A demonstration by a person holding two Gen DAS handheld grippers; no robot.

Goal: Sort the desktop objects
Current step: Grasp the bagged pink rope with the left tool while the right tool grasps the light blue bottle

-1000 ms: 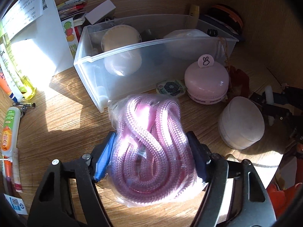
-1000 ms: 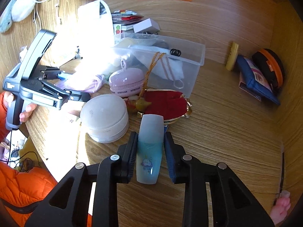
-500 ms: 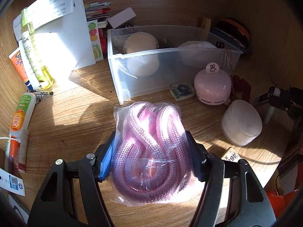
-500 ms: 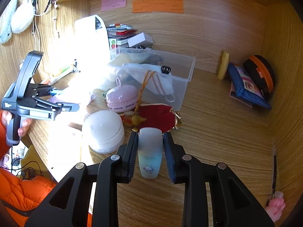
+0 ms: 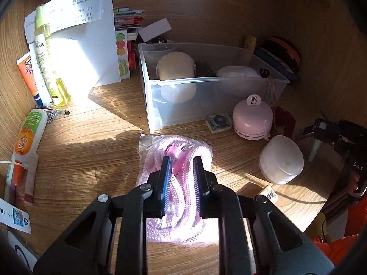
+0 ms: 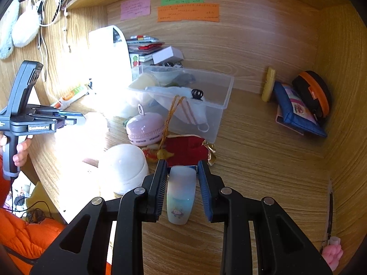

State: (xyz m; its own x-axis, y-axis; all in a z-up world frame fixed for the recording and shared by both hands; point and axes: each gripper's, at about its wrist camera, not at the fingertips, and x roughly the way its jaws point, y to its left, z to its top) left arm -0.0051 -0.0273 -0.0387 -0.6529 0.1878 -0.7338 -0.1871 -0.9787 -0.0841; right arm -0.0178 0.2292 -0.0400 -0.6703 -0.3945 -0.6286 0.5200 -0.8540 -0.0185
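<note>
While the left gripper [image 5: 181, 160] hangs narrowly parted above the bagged rope [image 5: 177, 197], the right gripper [image 6: 182, 163] loosely brackets the frosted bottle [image 6: 181, 197].

The braided rope [image 5: 176, 183] was pink in a clear bag; the frosted tube [image 6: 181, 194] faded blue to white; the pouch [image 6: 185, 149] was red, the counter [image 6: 263, 160] wood-grained.

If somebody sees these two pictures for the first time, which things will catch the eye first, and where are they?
First the bagged pink rope, lying sunlit on the wooden desk beneath the left tongs, whose jaws stand narrowly apart above it. Next the frosted little bottle between the right tongs. Behind both stands the clear plastic bin, with a pink round case before it.
</note>
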